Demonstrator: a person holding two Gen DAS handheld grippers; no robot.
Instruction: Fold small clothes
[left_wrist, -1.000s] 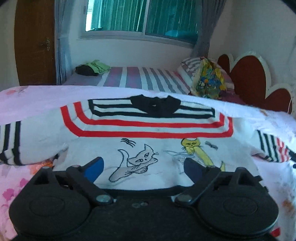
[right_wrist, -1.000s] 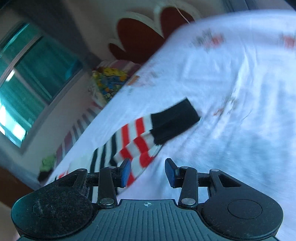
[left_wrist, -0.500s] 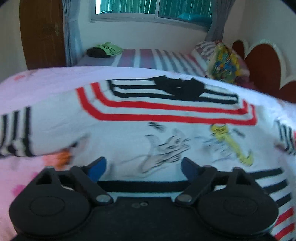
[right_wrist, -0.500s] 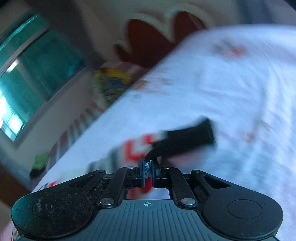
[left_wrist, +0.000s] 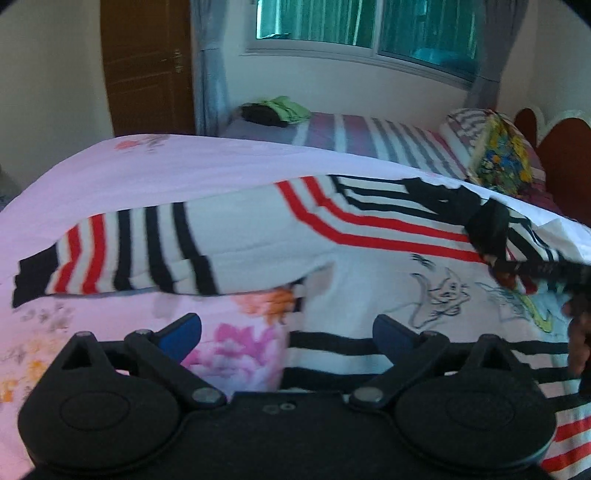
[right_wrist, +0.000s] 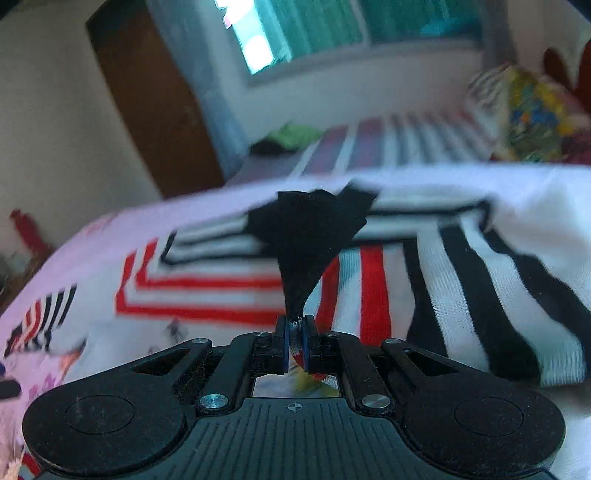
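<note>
A child's white sweater (left_wrist: 369, 266) with red and black stripes and cartoon cats lies spread face up on a bed covered by a pink floral sheet (left_wrist: 147, 170). Its collar points to the far side and its hem to the near side, a layout that suits folding the sleeves in over the body.

The right gripper (right_wrist: 294, 341) has its jaws clenched on the black cuff (right_wrist: 310, 236) of the right sleeve (right_wrist: 480, 288). The cuff fans out from the pinch, and the striped sleeve trails from it across the sweater's chest, near the black collar. Holding the very end of the sleeve lets the whole sleeve be drawn over the body in one pull, so this appears to be the first sleeve fold under way.

The left gripper (left_wrist: 288, 332) hovers over the near left corner of the sweater, its jaws opening wide with nothing pressed between them; only sheet and hem show in the gap. The left sleeve (left_wrist: 122, 254) is stretched out flat to the left, untouched, and is probably the next part to fold, which may be why this gripper waits nearby.

Beyond, a second bed with a striped cover (left_wrist: 369, 136) stands under a window (left_wrist: 369, 26), out of the way.
</note>
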